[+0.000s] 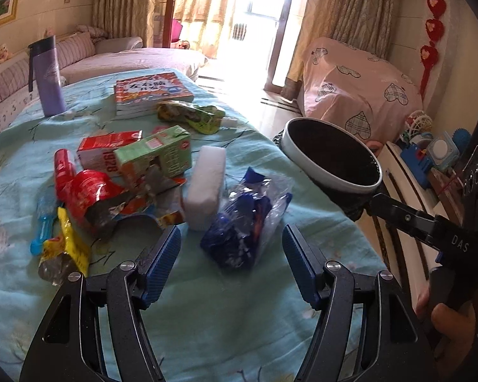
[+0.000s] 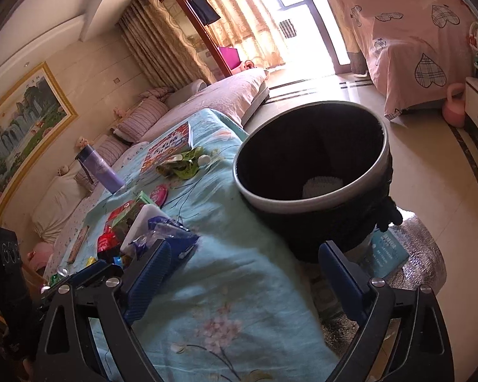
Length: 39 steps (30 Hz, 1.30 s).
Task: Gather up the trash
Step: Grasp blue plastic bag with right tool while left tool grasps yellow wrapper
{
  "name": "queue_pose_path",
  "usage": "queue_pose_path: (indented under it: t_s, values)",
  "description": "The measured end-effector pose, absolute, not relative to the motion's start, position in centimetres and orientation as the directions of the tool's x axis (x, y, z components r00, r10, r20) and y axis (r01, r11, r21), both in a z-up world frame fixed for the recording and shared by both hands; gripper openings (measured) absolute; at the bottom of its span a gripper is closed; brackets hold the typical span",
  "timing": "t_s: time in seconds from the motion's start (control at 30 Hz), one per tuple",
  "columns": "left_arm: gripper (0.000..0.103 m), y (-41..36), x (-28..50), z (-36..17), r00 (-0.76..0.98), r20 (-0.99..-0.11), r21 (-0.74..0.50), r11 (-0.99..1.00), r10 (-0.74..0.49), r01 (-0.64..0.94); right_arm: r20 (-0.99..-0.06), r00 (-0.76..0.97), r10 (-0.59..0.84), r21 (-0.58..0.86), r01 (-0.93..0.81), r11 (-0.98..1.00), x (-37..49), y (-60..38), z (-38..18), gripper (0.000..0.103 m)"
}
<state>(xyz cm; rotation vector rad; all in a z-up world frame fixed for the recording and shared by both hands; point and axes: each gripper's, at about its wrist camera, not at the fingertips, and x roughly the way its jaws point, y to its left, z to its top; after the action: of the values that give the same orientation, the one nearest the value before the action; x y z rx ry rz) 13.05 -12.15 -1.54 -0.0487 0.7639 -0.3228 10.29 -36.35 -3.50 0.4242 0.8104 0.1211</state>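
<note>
Left gripper (image 1: 231,248), spread and empty, faces our blue wrapper (image 1: 242,229), which lies on the surface (image 1: 207,318) just ahead between its fingers, long axis slanting up-right; our right gripper (image 2: 243,265), spread empty, sits by the bin (image 2: 309,172).

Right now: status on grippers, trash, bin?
Left gripper open, empty, over blue plastic wrapper. Right gripper open, empty, near bin. Trash pile on table. Path clear.
</note>
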Motion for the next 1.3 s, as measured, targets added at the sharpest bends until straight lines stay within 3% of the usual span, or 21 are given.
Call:
queue_pose_path:
  t_s: [0.53,0.77,1.3]
  values:
    - [0.068,-4.0,9.8,-2.4,0.700,-0.682,-0.175,0.977,-0.212,0.125,-0.707,0.616,0.347,0.393,-0.065,0.917,9.8,-28.8,-4.7,0.096]
    - [0.087,-1.7,9.1,-2.1,0.739,-0.658,-0.147,0.987,-0.145,0.063,-0.723,0.587,0.364,0.386,-0.094,0.918,10.0,-26.2,-5.4,0.100]
    - [0.087,0.9,13.6,-5.2,0.688,-0.718,-0.152,0.988,-0.102,-0.012,-0.756,0.540,0.369,0.389,-0.081,0.917,13.1,-23.7,-7.2,0.100]
